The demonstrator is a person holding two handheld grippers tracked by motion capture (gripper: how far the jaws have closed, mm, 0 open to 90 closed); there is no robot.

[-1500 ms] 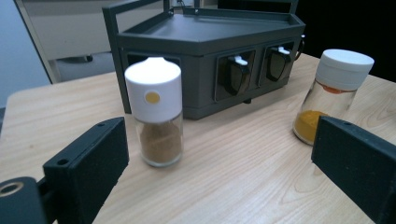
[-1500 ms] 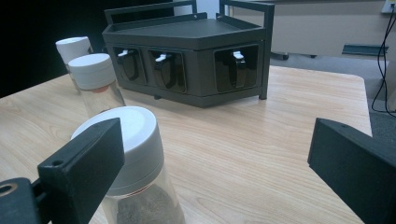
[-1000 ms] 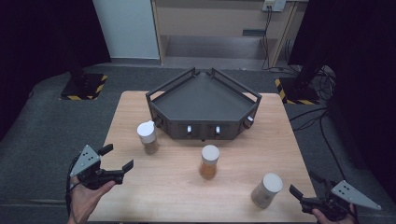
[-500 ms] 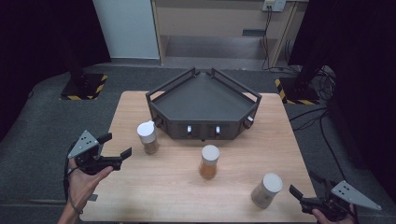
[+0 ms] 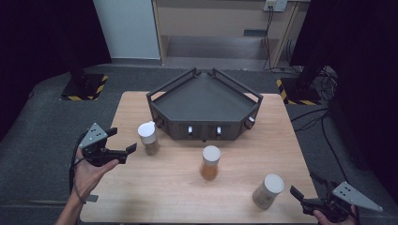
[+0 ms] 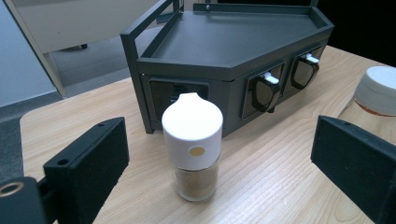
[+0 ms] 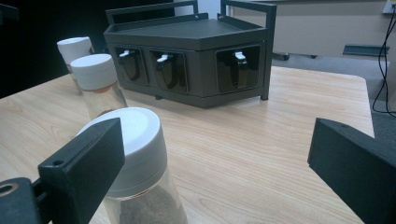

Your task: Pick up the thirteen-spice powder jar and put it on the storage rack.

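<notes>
Three white-capped spice jars stand on the wooden table (image 5: 164, 197). The brown-filled jar (image 5: 149, 138) (image 6: 192, 144) is at the left, just in front of the dark corner rack (image 5: 204, 103) (image 6: 233, 51). My left gripper (image 5: 123, 140) (image 6: 222, 135) is open beside it, jaws wide, and the jar stands a little beyond them, between the two. The orange-filled jar (image 5: 210, 162) (image 7: 98, 79) is in the middle. The third jar (image 5: 267, 191) (image 7: 135, 158) stands near the front right. My right gripper (image 5: 304, 184) (image 7: 215, 154) is open just right of it, not touching.
The rack (image 7: 187, 51) has small drawers with white handles along its front and a flat top with a low rail. The table's front and right edges lie close to my right gripper. Bare wood lies between the jars.
My left gripper has moved forward and to the right, up to the brown-filled jar. The right gripper and the jars have stayed put.
</notes>
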